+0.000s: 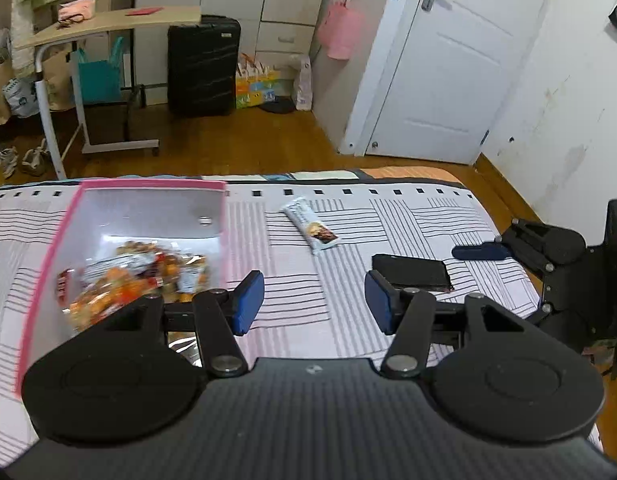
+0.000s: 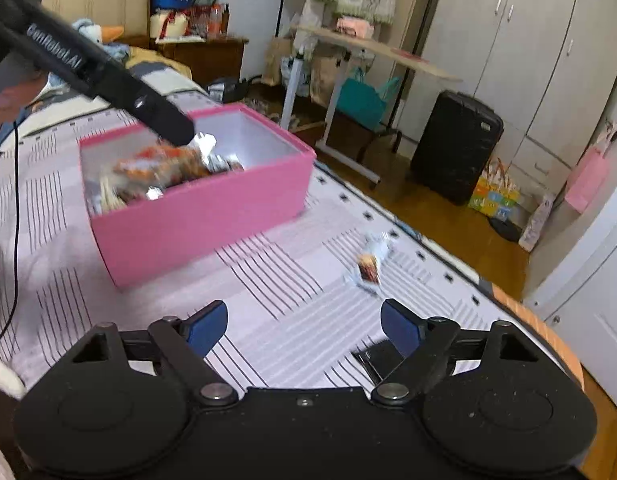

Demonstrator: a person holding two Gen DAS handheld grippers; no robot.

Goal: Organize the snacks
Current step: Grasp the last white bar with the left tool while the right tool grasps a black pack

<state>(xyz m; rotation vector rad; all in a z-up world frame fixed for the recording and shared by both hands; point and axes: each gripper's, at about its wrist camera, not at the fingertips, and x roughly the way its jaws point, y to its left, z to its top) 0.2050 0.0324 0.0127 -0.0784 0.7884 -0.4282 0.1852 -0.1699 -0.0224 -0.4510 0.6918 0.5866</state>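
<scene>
Both grippers' fingers are open and empty, so the dark packet could slide on the soft bed if nudged.

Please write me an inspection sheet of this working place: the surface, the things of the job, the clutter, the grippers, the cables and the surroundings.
Surface: bed cover with a striped pattern, lying flat.
Job's things: pink box, open, with snack packets piled inside; one white snack bar and one dark packet lie loose on the cover, outside the box.
Clutter: nothing seen on the cover besides these.
Grippers: left gripper open, nothing between the pads; right gripper open, nothing held, with the dark packet just below its right finger.
Cables: a thin black cable hangs at the left edge of the right wrist view.
Surroundings: black suitcase, side table, white door, wooden floor.
</scene>
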